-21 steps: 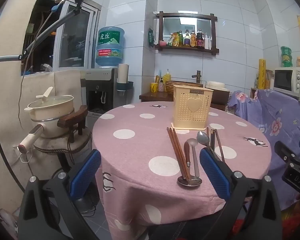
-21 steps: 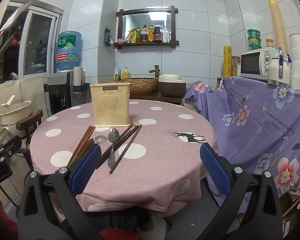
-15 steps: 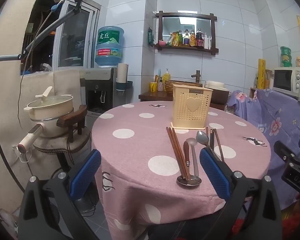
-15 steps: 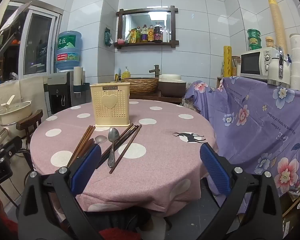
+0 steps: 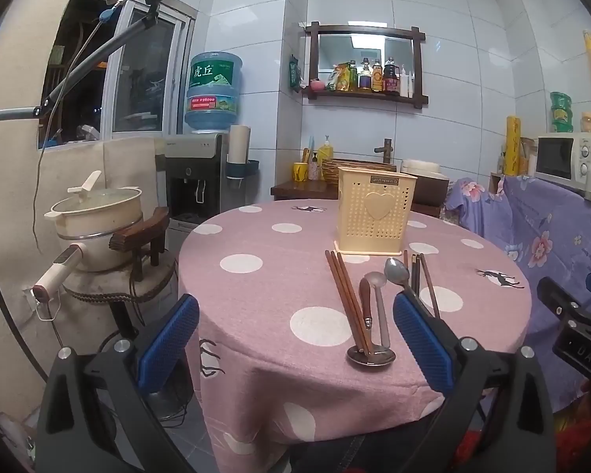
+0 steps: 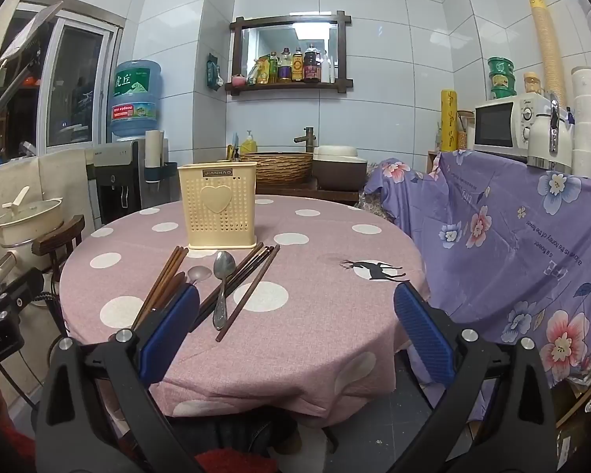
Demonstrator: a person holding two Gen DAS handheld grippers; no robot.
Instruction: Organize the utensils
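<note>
Tongs, left and right, unchanged: both wide apart, empty; utensils, holder unmoved.

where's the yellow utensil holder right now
The utensil holder stands upright on the pink dotted table, toward its far side, left of centre in the right wrist view, just behind the chopsticks and spoons.

Both wrist views sit at the near table edge, angled slightly downward toward 12 o'clock. The left view stands farther left, the right view farther right. Both share the utensil holder and the tiled back wall.
</note>
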